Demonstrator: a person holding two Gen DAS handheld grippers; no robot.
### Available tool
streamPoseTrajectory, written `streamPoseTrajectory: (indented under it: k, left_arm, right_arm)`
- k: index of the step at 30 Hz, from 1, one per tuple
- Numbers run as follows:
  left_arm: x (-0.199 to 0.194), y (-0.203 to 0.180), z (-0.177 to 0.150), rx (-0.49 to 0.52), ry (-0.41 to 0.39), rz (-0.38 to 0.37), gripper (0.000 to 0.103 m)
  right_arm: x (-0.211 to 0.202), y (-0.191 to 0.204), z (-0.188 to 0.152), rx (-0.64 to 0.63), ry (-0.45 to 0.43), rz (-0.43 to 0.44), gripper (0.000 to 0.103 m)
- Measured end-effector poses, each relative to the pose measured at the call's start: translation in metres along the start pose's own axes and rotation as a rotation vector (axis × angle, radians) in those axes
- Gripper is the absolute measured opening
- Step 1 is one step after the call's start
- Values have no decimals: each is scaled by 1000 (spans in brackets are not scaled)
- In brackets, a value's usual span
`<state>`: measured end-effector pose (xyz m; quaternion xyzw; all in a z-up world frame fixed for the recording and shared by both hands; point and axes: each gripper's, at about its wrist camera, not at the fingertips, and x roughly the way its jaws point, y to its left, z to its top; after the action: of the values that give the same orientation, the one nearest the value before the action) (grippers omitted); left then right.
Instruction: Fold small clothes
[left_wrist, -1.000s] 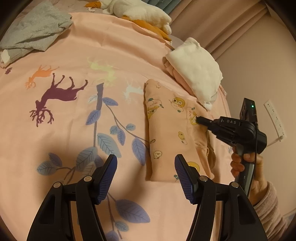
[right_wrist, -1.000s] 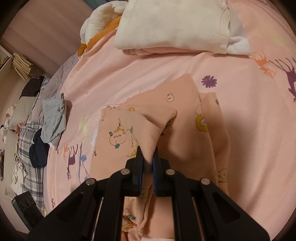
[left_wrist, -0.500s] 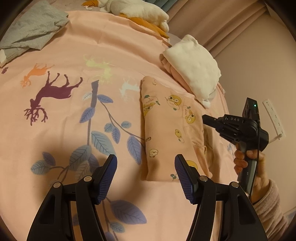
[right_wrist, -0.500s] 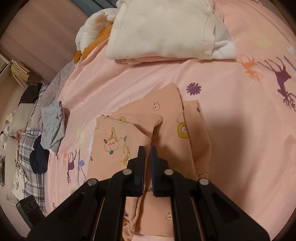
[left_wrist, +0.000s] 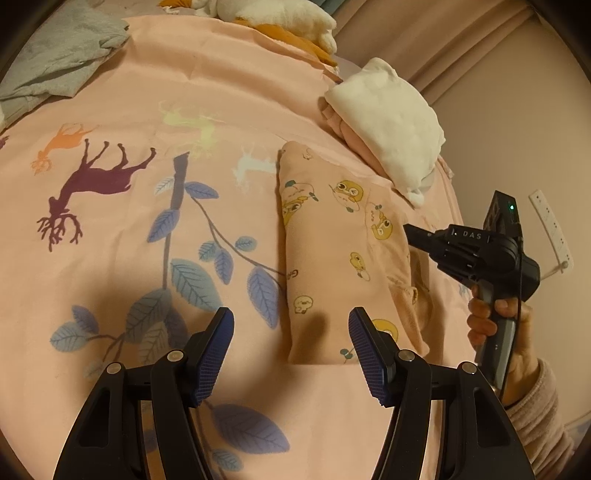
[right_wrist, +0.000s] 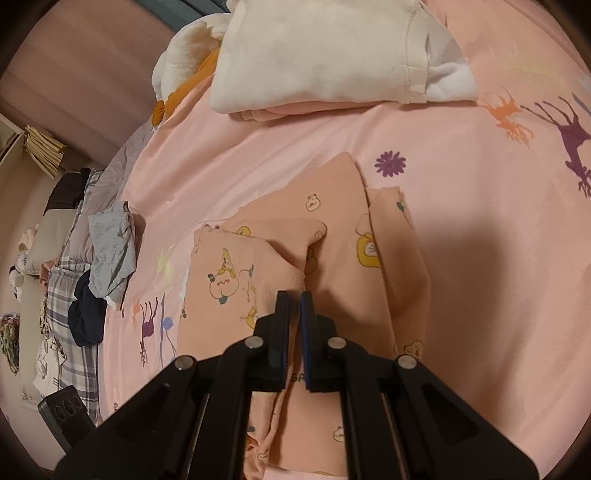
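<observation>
A small peach garment with cartoon animal prints (left_wrist: 332, 251) lies folded lengthwise on the pink bedspread (left_wrist: 147, 110). My left gripper (left_wrist: 291, 350) is open and empty, hovering just short of the garment's near end. My right gripper (left_wrist: 408, 230) is at the garment's right edge, held in a hand. In the right wrist view the garment (right_wrist: 347, 236) lies below the right gripper (right_wrist: 294, 295), whose jaws are shut with no cloth between them.
A stack of folded clothes with a white top (left_wrist: 388, 122) lies beyond the garment; it also shows in the right wrist view (right_wrist: 317, 55). A plush toy (left_wrist: 280, 14) and a grey garment (left_wrist: 62, 55) lie at the far side. Wall and curtain stand to the right.
My right gripper has let go of the garment's folded flap and drawn back, jaws still shut. The garment now lies flat. My left gripper stays open and has shifted slightly.
</observation>
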<state>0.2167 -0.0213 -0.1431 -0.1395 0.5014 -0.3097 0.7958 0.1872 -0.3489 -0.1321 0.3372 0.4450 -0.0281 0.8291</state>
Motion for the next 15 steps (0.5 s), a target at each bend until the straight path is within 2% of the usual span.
streamPoseTrajectory:
  k: [13,15]
  left_arm:
    - [10,-5,11,-9,8,23,63]
    - [11,-8,12,-3,10,24,63]
  right_arm:
    - [-4,-10,2,21,6,68,7]
    - [-4,-12,3,28,18,85,11]
